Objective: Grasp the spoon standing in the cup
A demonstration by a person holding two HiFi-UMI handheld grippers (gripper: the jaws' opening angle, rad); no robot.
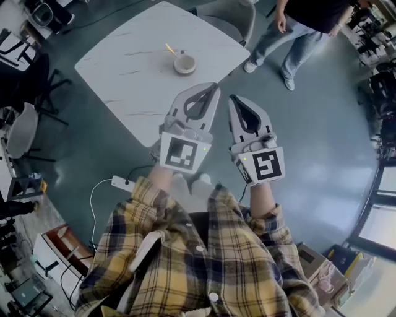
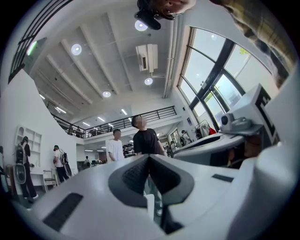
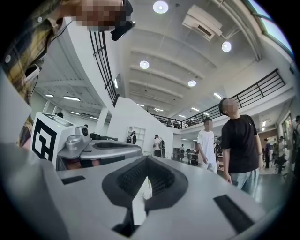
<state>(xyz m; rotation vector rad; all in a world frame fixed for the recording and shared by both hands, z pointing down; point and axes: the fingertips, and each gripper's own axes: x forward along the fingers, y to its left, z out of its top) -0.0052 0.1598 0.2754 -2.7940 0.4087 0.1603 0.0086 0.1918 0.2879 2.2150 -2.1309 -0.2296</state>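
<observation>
A small beige cup (image 1: 185, 64) stands on the white marble table (image 1: 130, 68), toward its far side. A spoon (image 1: 170, 50) with a yellowish handle stands in it and leans to the left. My left gripper (image 1: 215, 87) and my right gripper (image 1: 233, 98) hang side by side over the table's near corner and the floor, well short of the cup. Both have their jaws closed together with nothing between them. The left gripper (image 2: 149, 157) and the right gripper (image 3: 146, 159) point up toward the ceiling in their own views, which show neither cup nor spoon.
A person in a dark top and jeans (image 1: 302, 28) stands on the floor beyond the table's right corner. A grey chair (image 1: 234, 17) sits at the far side. Dark chairs (image 1: 28, 74) crowd the left. A white power strip (image 1: 120, 182) lies on the floor.
</observation>
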